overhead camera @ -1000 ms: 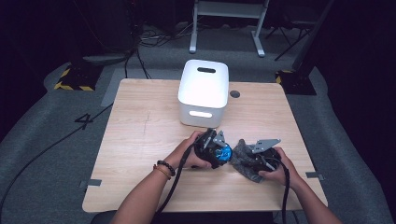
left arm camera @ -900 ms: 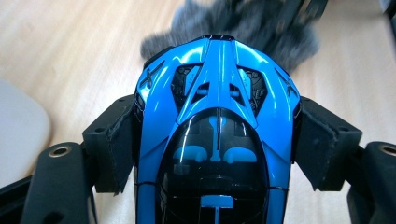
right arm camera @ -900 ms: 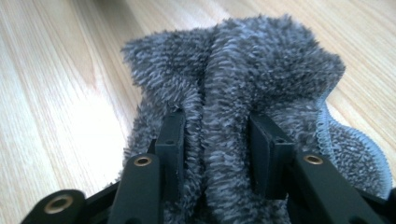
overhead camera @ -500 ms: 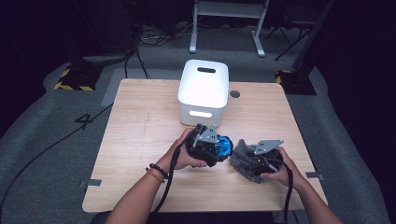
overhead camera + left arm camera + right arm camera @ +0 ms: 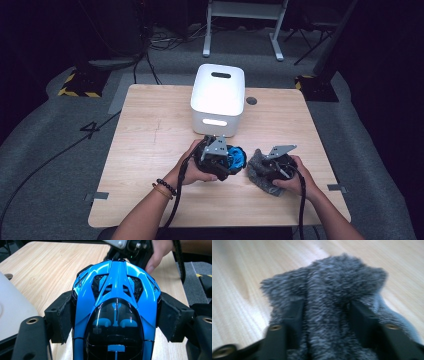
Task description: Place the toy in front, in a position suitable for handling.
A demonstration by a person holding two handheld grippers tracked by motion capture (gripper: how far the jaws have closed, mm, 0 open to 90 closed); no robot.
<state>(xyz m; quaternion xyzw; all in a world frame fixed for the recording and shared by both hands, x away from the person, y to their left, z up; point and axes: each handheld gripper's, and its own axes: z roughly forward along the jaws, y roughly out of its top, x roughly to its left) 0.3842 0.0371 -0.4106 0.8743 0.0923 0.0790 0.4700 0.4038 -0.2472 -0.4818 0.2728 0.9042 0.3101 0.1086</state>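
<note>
High view: nearest us, we are holding two grippers, one in each hand, above the front half of one wooden table (image 5: 150, 130). Our left gripper (image 5: 231, 161) is clamping one blue toy car (image 5: 236, 156); in the left gripper view its pads are pressing both flanks of the car (image 5: 115, 305), jaws only partly closed around the body. Just beside it, our right gripper (image 5: 264, 167) is gripping one grey fuzzy cloth (image 5: 257, 172); its jaws have just been closing, and in the right gripper view, which is blurred, the bunched cloth (image 5: 327, 302) is sitting between them, pinched. Car and cloth are sitting near each other, apart. Farther off, one white bin (image 5: 218, 100) is standing upside down, its contents hidden. Beyond the table, cables and a stand's legs are lying on grey floor.
</note>
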